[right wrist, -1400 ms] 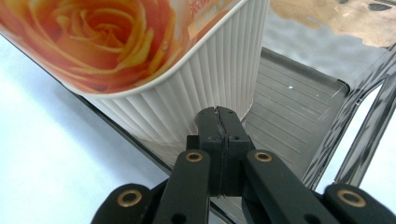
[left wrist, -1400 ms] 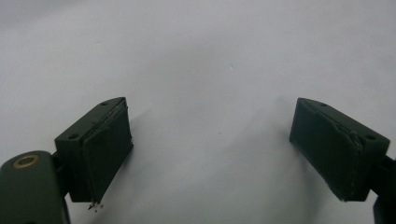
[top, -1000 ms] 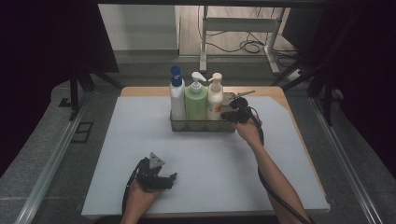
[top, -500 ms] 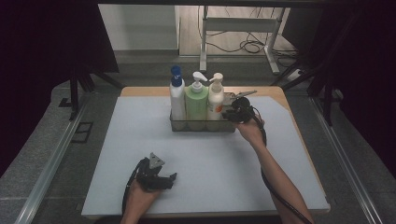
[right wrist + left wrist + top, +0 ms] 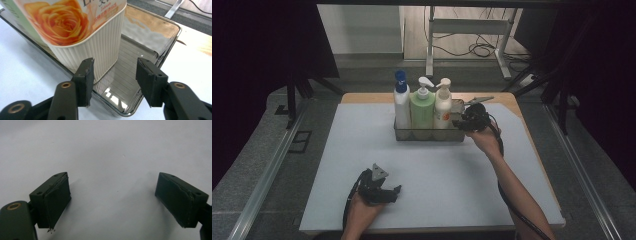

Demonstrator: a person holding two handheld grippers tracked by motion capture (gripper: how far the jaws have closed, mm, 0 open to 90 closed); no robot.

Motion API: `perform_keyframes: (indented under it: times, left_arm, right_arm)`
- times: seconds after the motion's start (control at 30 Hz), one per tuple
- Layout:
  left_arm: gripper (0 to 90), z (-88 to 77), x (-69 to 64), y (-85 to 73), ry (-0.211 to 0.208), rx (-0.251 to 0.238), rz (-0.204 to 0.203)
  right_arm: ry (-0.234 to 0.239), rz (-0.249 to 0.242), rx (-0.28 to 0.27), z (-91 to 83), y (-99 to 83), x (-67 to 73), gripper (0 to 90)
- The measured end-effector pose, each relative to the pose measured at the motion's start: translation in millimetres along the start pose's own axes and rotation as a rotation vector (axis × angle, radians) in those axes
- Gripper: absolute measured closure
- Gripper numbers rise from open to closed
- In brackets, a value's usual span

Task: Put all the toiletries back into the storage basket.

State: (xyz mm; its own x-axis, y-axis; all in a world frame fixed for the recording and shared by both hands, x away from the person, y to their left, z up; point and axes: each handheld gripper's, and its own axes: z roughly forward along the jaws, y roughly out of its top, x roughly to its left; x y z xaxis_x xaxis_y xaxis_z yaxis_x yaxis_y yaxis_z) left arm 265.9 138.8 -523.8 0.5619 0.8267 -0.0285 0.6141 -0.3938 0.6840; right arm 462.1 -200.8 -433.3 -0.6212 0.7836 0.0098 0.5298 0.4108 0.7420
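A metal tray (image 5: 427,136) at the far middle of the mat holds three upright bottles: a blue-capped white bottle (image 5: 402,107), a green pump bottle (image 5: 422,107) and a cream pump bottle (image 5: 442,107) with an orange rose label (image 5: 82,27). My right gripper (image 5: 462,122) is at the tray's right end. Its jaws have just been opening, and they stand apart (image 5: 115,77) over the tray's near rim (image 5: 155,32), beside the cream bottle, with no pad pressing on anything. My left gripper (image 5: 394,192) rests near the front edge, open (image 5: 112,202) over bare mat.
A pale mat (image 5: 362,150) covers most of the wooden table (image 5: 362,97). The tray's right compartment is bare metal. A thin shiny metal piece (image 5: 477,100) lies just behind the tray. Dark floor, rails and a cabled stand lie beyond the table.
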Motion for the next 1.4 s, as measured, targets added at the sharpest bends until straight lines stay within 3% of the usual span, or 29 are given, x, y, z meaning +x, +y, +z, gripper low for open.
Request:
perform_keyframes:
  times: [0.67, 0.87, 1.1, 1.4]
  left_arm:
    - [12.4, 0.1, -0.3, -0.1, 0.000, -0.003, -0.002]
    - [12.4, 0.1, -0.3, -0.1, 0.000, -0.003, -0.003]
    - [12.4, 0.1, -0.3, -0.2, 0.000, -0.003, -0.002]
    - [12.4, 0.1, -0.4, -0.2, 0.001, -0.004, -0.002]
  right_arm:
    - [0.015, -0.067, -0.032, -24.3, -7.3, 13.4, 25.1]
    - [0.034, -0.084, -0.034, -31.4, -15.1, 15.5, 15.3]
    - [0.053, -0.105, -0.028, -39.6, -25.5, 18.2, 11.6]
    - [0.064, -0.135, -0.029, -54.8, -39.2, 22.8, 0.0]
